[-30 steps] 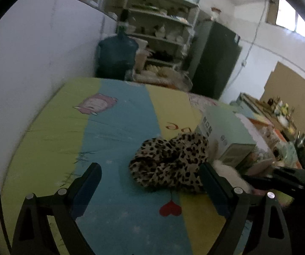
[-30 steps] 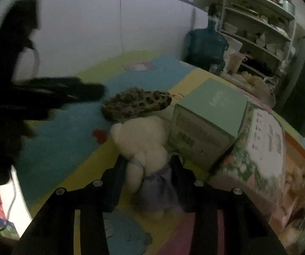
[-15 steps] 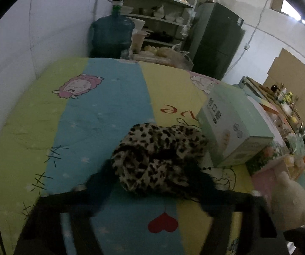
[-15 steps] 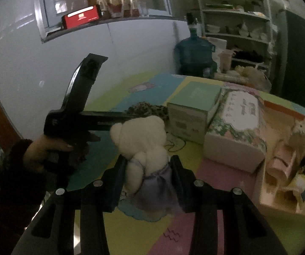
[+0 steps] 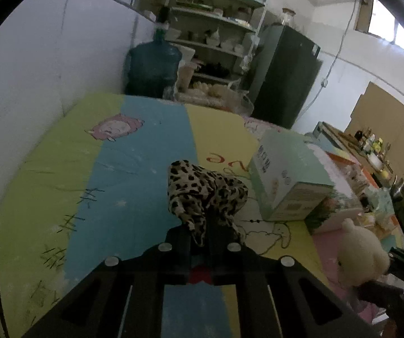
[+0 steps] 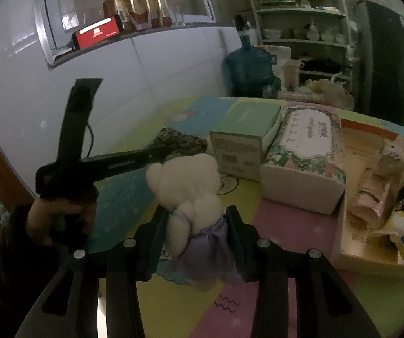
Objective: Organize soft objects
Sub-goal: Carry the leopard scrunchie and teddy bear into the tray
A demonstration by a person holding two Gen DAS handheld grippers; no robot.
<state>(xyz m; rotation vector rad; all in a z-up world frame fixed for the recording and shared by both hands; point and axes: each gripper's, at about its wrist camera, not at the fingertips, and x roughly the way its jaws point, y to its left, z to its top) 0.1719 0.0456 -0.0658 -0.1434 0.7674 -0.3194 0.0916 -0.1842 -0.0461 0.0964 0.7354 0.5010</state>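
Two grippers and two soft objects are in play. The left gripper (image 5: 202,235) is clenched on one leopard-print cloth (image 5: 204,190), which bunches up between its fingers above the striped play mat (image 5: 134,174); the mat covers the table. The right gripper (image 6: 197,232) grasps one cream teddy bear (image 6: 188,194) in a purple skirt, both fingers pressed to its body, the bear upright and seen from behind. Two boxes stand side by side on the mat: one mint-green carton (image 6: 244,138) and one floral tissue box (image 6: 306,157), touching each other. To the right of them, one shallow cardboard tray (image 6: 371,259) holds a jumble of small items, among them a pale plush toy (image 6: 396,155) and a pink packet (image 6: 371,197); their count cannot be told. The right wrist view alone shows this tray, the person's hand (image 6: 52,217) on the left tool, and four jars (image 6: 137,8) with one red box (image 6: 97,32) on the window ledge. The left wrist view alone shows the cloth pinched at close range and the bear's face side (image 5: 359,253). Both views show one blue water bottle (image 5: 154,67) and one shelf unit (image 5: 216,25) beyond the table.
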